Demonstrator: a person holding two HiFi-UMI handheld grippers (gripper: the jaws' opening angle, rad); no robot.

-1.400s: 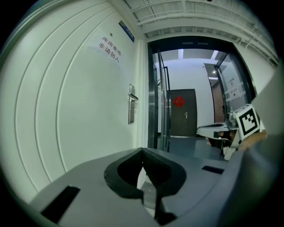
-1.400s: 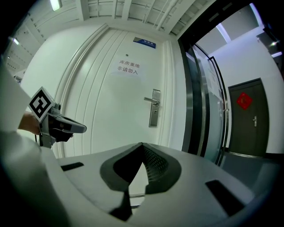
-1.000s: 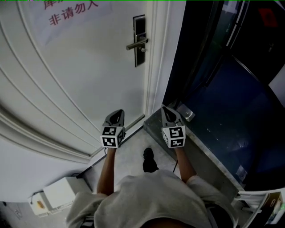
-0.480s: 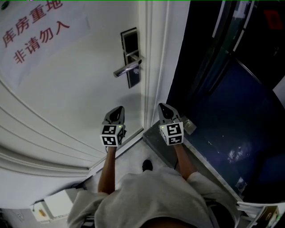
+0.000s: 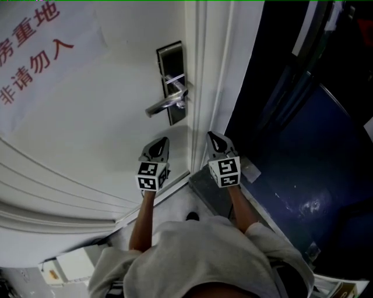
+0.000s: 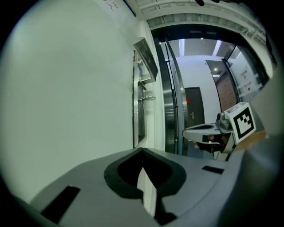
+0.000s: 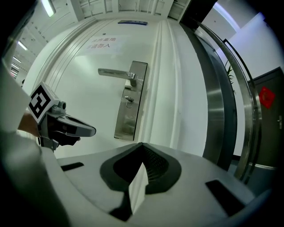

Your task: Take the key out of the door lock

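The left hand-held gripper [image 5: 161, 142] and right hand-held gripper [image 5: 213, 136], both pressed together and empty, hover below the door lock [image 5: 171, 75], which holds the key [image 7: 128, 100].

You're in a corridor of some office or commercial building, facing a white door [image 5: 99, 134] with a paper sign [image 5: 29, 52] on it in red Chinese characters saying keep out. Right of the door are steel-framed glass walls [image 7: 222, 115], and above it, strip lights [image 7: 46, 6].

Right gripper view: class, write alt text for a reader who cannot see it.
The shut, empty right tool points at a white door, facing its steel lock plate with a lever handle and a key below it. The left tool shows at left, short of the lock.
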